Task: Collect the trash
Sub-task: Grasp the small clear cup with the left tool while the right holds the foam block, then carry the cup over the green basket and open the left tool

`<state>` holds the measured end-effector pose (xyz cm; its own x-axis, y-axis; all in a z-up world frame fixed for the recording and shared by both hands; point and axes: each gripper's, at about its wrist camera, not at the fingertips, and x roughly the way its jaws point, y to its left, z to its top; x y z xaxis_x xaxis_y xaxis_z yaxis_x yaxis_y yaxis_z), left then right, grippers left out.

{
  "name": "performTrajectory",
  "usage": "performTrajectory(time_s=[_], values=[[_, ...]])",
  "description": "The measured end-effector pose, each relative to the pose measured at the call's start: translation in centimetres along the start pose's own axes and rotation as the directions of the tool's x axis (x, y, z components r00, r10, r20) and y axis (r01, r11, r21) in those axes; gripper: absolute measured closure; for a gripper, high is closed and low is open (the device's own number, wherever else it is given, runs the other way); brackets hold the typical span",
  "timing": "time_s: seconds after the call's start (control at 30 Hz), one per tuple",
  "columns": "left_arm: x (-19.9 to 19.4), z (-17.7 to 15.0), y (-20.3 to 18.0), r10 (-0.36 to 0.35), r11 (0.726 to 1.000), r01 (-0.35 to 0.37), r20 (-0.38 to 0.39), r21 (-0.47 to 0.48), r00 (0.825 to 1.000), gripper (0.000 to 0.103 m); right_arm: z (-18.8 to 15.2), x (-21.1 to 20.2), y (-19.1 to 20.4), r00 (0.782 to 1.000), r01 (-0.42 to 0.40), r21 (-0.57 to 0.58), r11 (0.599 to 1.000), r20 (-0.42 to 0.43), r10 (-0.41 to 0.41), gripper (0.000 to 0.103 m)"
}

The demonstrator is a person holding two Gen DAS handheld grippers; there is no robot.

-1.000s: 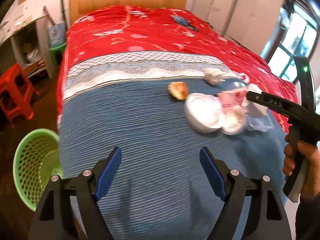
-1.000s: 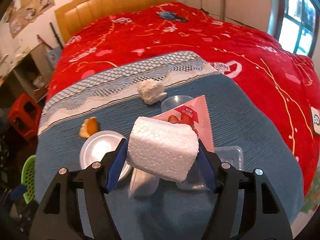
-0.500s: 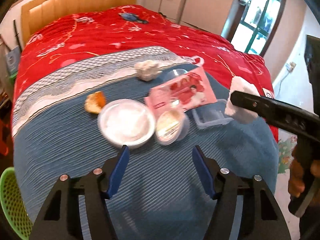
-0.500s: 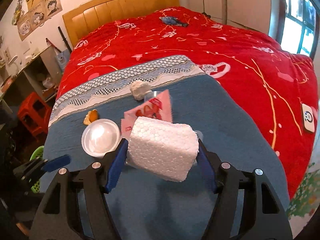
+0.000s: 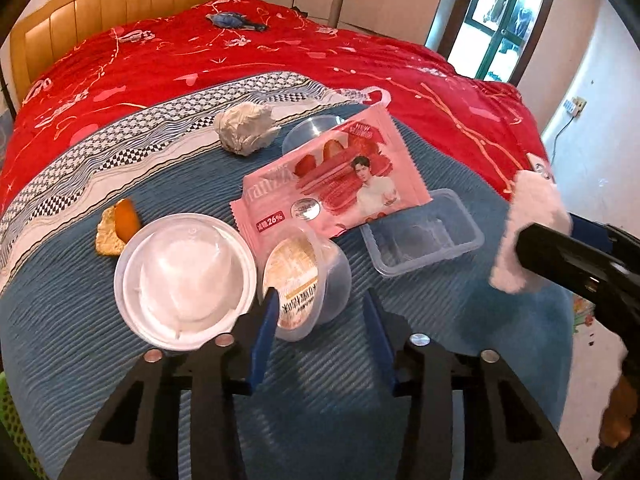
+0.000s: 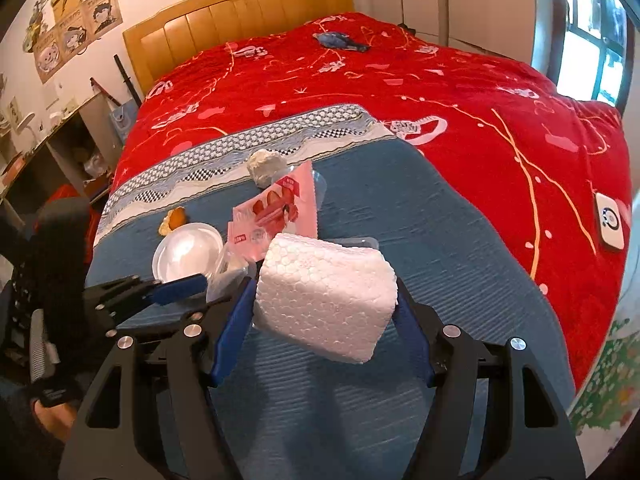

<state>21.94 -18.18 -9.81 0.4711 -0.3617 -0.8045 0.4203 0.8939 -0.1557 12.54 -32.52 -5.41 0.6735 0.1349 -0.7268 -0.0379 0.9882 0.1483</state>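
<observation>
1. Pictured nearest, low over the near edge of the blue blanket (image 5: 328, 408): left gripper (image 5: 323, 338), blue fingers (image 5: 262, 340) spread wide and empty, tips reaching to either side of a tipped clear cup (image 5: 308, 280) with a printed label, not yet closed on it.
2. Seen to the right, raised off the blanket: right gripper (image 6: 325, 320), clamped on a white foam block (image 6: 324, 296), the block pinched at both ends and clear of the bedding.
3. Judged early in the collection: one piece lifted, none seen binned; only a green sliver at the left wrist view's lower left edge, too little to identify.
4. Left on the blanket, just beyond the cup: a white round lid (image 5: 185, 286) touching the cup on the left, a clear rectangular tray (image 5: 422, 240) to the right.
5. Slightly farther: an orange peel scrap (image 5: 118, 226) at the left, a pink snack wrapper (image 5: 336, 184) overlapping the tray's far corner and a clear round lid (image 5: 310, 130).
6. Farther again, on the patterned border: a crumpled white paper ball (image 5: 246, 128).
7. Farthest, toward the wooden headboard (image 6: 240, 28) on the red quilt (image 6: 440, 92): a small blue object (image 5: 236, 21), kind unclear.
</observation>
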Motion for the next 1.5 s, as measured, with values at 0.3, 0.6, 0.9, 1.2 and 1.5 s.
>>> performTrajectory(time_s=[0.3,0.6,0.9,1.2,1.5], values=[[-2.0,-0.6,-0.1,-0.075,0.997,0.076,0.033,-0.032,0.997,0.085,-0.8,-1.5,0.2,1.0,-0.009,-0.001,1.0,0.016,0.009,0.036],[-10.2,-4.4,3.4,-0.059,0.99,0.076,0.136,-0.121,0.989,0.086,-2.2,-3.5,3.6,0.996,-0.08,-0.039,0.996,0.023,0.08,0.036],[-19.1,-11.6,13.2,0.139,0.946,-0.076,0.183,-0.314,0.973,0.086,-3.1,-3.5,11.9,0.977,-0.211,-0.148,0.966,-0.014,0.211,0.036],[-23.4,-19.2,25.0,0.345,0.817,-0.253,0.089,-0.519,0.934,0.085,-3.7,-1.5,22.0,0.942,-0.335,-0.275,0.901,-0.101,0.319,0.036],[-22.1,-24.5,32.7,0.362,0.725,-0.306,-0.037,-0.618,0.932,0.085,-5.1,1.7,30.9,0.906,-0.422,-0.356,0.834,-0.202,0.372,0.036]])
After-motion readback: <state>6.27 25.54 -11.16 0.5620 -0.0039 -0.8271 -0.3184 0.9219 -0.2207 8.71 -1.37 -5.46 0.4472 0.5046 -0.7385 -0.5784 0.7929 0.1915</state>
